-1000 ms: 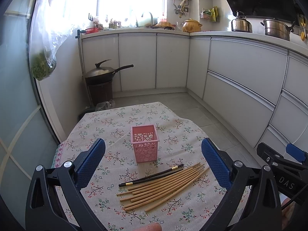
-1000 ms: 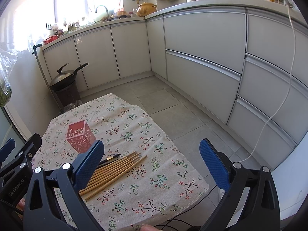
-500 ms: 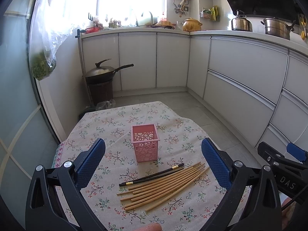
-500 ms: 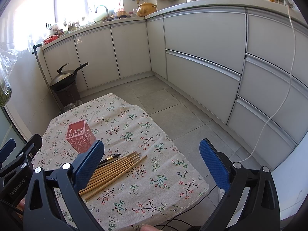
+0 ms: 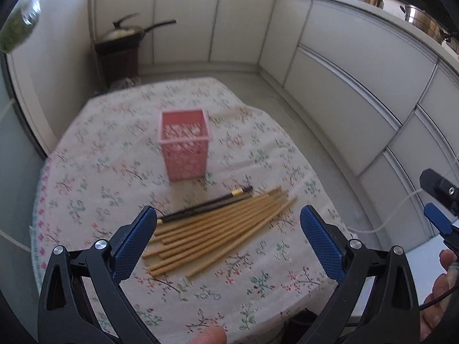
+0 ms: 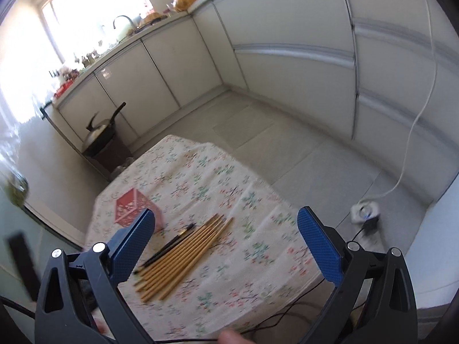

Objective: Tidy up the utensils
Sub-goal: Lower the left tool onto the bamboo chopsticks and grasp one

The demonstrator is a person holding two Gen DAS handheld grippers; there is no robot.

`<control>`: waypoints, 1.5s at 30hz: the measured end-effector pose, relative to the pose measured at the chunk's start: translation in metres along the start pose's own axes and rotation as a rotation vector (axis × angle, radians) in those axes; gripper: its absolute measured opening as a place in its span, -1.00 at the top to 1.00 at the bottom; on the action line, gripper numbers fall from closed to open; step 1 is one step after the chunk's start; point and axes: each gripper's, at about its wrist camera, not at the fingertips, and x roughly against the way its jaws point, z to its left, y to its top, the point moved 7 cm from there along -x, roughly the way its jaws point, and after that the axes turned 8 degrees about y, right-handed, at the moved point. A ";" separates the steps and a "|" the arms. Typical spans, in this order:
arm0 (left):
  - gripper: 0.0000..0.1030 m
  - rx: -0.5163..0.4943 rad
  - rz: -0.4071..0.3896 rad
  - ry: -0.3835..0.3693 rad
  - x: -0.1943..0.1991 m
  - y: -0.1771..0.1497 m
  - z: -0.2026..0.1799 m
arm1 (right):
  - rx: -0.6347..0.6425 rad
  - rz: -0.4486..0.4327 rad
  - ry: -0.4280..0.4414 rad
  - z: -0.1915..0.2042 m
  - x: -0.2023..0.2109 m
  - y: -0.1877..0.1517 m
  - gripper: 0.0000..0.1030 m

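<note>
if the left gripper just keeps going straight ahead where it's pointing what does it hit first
Probably the bundle of tan bamboo chopsticks on the floral tablecloth: they lie centred between the open left gripper fingers, nearer than the pink lattice holder. Depth is uncertain.

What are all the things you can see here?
Holder: one, pink, upright on the table behind the chopsticks.
Bamboo chopsticks: about eight, tan, lying side by side on the cloth.
Dark chopsticks: a pair, black with gold bands, lying between holder and bamboo ones.
Tablecloth: one, cream with flowers, covering the table.
Wok: one, dark, on a stand by the cabinets.
Pots: two, silver, on the counter.
Left gripper: open, over the chopsticks.
Right gripper: open, over the table.
</note>
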 end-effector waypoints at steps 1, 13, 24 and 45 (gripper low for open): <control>-0.86 -0.016 0.048 -0.026 -0.012 -0.005 -0.006 | -0.045 0.027 0.042 -0.004 -0.002 0.000 -0.88; -0.86 -0.362 0.344 0.018 -0.118 -0.041 -0.086 | -0.366 0.185 0.290 -0.038 -0.018 -0.001 -0.88; -0.60 -0.467 0.420 -0.081 -0.165 -0.010 -0.137 | -0.554 0.355 0.474 -0.046 -0.040 -0.012 -0.88; -0.41 -0.547 0.503 -0.182 -0.182 -0.021 -0.166 | -0.225 0.095 0.045 -0.072 -0.019 0.022 -0.88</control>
